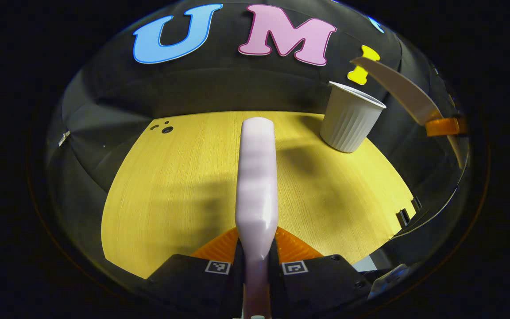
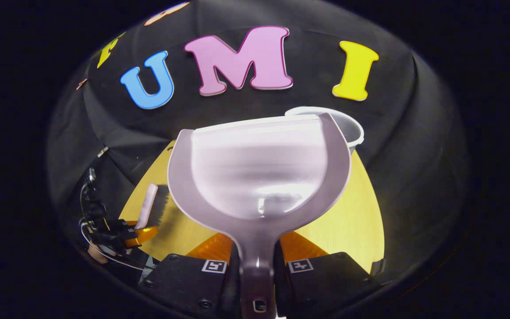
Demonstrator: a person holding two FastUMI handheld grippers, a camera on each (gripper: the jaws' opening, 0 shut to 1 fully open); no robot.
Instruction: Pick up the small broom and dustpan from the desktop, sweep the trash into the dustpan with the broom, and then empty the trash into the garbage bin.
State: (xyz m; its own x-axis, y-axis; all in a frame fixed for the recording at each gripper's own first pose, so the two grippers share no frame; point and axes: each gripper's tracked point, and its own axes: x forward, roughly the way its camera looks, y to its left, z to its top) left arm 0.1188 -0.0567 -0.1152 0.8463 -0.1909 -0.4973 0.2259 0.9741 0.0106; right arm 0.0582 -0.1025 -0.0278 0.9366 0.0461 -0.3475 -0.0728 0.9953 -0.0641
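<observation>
1. Black cloth booth wall behind a yellow wood-grain bench [image 1: 171, 186].
2. Left tool [image 1: 257, 248] pinches the broom [image 1: 257, 177] by its handle, both fingers pressed on it; the broom's pale body points away from the camera over the bench.
3. Right tool [image 2: 257, 261] pinches the dustpan [image 2: 259, 177] at its handle, fingers tight either side; the pan is raised, its open scoop facing the camera and its far lip up.
4. Garbage bin [image 1: 350, 119], a white ribbed cup shape, stands at the far right of the bench; in the right gripper view its rim [image 2: 352, 128] peeks out just behind the dustpan's far right edge.
5. In the left gripper view the dustpan edge [image 1: 396, 86] hangs above and right of the bin, apart from it.
6. In the right gripper view the left tool [image 2: 142, 232] with the broom [image 2: 146, 206] sits low at the near left, over the bench edge.
7. Trash: cannot tell from either view.
</observation>
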